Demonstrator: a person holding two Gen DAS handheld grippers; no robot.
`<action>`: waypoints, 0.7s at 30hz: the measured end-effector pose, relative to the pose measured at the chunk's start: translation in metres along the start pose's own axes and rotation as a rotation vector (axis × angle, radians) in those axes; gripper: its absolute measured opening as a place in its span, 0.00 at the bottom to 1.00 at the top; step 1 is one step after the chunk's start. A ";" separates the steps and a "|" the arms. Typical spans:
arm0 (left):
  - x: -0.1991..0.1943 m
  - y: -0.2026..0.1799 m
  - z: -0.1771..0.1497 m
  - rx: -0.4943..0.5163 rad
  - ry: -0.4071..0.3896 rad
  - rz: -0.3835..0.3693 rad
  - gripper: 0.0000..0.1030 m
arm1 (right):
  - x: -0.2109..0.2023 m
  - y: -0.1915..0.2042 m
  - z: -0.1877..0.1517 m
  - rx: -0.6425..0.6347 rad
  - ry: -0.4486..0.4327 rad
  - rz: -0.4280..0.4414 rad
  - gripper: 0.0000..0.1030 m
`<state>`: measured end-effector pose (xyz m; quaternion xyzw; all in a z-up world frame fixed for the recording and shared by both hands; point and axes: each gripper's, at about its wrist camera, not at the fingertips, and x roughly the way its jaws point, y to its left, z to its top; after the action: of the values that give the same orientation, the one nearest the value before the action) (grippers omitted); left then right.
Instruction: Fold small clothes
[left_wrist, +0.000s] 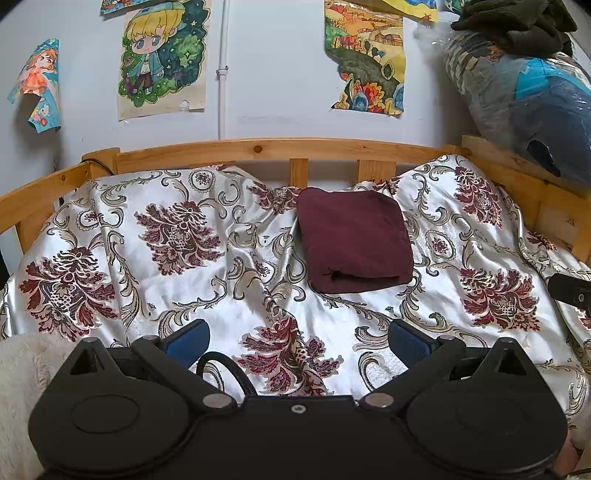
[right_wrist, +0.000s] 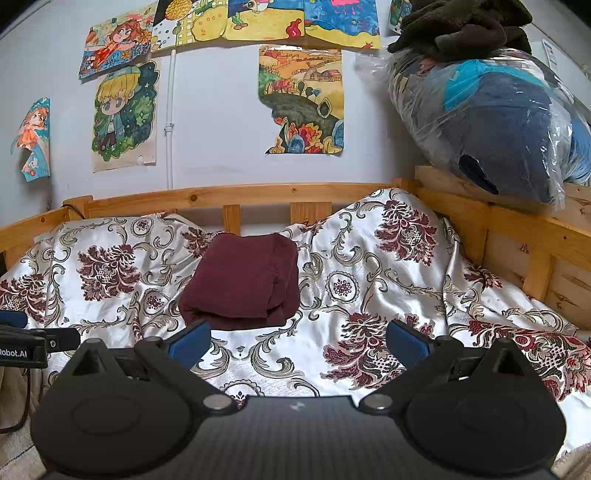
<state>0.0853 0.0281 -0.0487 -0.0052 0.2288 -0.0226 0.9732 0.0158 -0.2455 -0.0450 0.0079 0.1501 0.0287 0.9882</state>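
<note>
The maroon garment (left_wrist: 354, 240) lies folded ahead of both grippers, soft, light and limp. The left gripper (left_wrist: 298, 339) and right gripper (right_wrist: 298, 338) gape wide, empty; best pinched at its near folded edge.

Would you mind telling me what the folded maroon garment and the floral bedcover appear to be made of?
The maroon garment looks like a soft, matte knit or fleece: no sheen, rounded thick folds. The floral bedcover seems a satin-like woven fabric, probably synthetic or silk: its white ground glints on the creases.

Soft even daylight, sharp focus, satin bedspread (left_wrist: 207, 288) faintly glossy, strong fisheye bending at edges.
</note>
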 end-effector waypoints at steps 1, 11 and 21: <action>0.000 0.000 0.000 0.000 0.000 0.001 0.99 | 0.000 0.000 0.000 0.000 0.000 0.000 1.00; 0.001 0.001 -0.001 0.002 -0.001 0.003 0.99 | 0.000 0.000 0.000 -0.001 0.000 0.000 1.00; 0.000 0.000 -0.001 0.003 -0.002 0.002 0.99 | 0.000 0.000 0.001 -0.001 0.001 0.000 1.00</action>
<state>0.0851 0.0282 -0.0501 -0.0035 0.2280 -0.0218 0.9734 0.0158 -0.2460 -0.0444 0.0075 0.1505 0.0288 0.9882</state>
